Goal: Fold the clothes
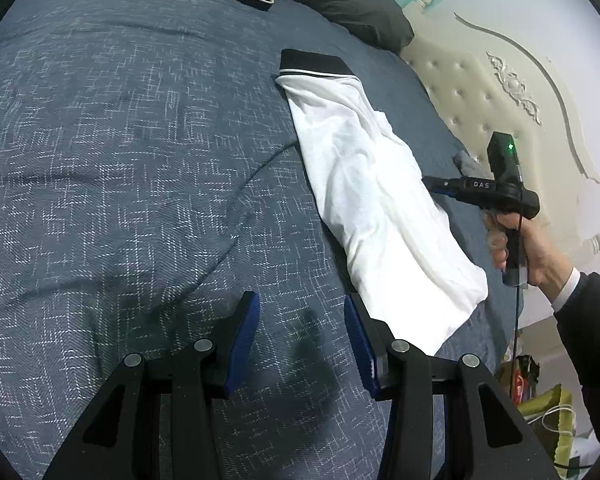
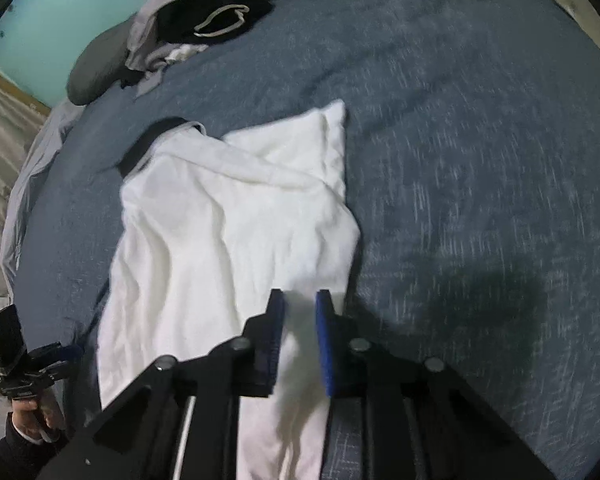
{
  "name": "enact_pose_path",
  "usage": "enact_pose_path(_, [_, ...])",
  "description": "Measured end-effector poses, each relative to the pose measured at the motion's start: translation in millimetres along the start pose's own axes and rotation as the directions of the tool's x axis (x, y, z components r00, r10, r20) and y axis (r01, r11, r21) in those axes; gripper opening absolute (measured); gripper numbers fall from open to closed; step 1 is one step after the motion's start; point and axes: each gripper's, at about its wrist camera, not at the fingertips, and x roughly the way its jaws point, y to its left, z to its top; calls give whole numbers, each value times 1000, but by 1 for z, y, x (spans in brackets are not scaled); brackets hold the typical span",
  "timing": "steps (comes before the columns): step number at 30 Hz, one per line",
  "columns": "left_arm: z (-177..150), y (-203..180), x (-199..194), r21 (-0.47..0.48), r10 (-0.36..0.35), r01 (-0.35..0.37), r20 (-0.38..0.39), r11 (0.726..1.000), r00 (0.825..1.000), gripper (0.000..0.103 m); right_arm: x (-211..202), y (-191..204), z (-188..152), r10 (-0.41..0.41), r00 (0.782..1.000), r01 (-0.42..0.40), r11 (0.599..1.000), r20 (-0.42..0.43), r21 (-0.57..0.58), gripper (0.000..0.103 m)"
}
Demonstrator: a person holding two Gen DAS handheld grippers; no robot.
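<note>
Surface: blue-grey patterned bedspread [image 1: 140,160] covered the bed, with a tufted cream headboard [image 1: 480,92] along one side.
Garment: white shirt [image 1: 380,208] with a black collar [image 1: 312,63] lay folded into a long narrow strip on the bedspread, near the headboard side.
Long axis: it ran from the collar end, far from both cameras, to the hem end nearest the left gripper [image 1: 300,320].
Left gripper: jaws parted and empty — it hung over bare bedspread, just beside the hem corner.
Right gripper [image 2: 300,308]: jaws slightly apart over the strip's edge; cloth showed between the pads, apparently unpinched.
Nearer tool: right gripper — it sat directly above the cloth.
Background: unfolded dark and grey clothes [image 2: 204,24] lay heaped well beyond the collar.
</note>
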Motion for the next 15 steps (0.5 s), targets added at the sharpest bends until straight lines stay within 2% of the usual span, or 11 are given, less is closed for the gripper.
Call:
enact_pose_path(1, [0,0,0,0,1,-1,-1,1000,1000,48,2,-2,-1,10,1000,-10,1000,-1,8,6])
enact_pose_path(4, [0,0,1,0,2,-2,-2,1000,1000,48,0,-7,1,32,999,-33,999,33,26,0])
enact_pose_path(10, [-1,1,1,2,3,-3,-3,1000,1000,48,-12,-16,8,-6,996,3,999,94,38,0])
enact_pose_path(12, [-1,1,1,1,2,-2,-2,1000,1000,48,-12,-15,9,27,996,-30,999,88,32,0])
enact_pose_path(15, [0,0,1,1,-1,1,-2,1000,1000,48,-9,-10,4,77,997,-78,996,32,53,3])
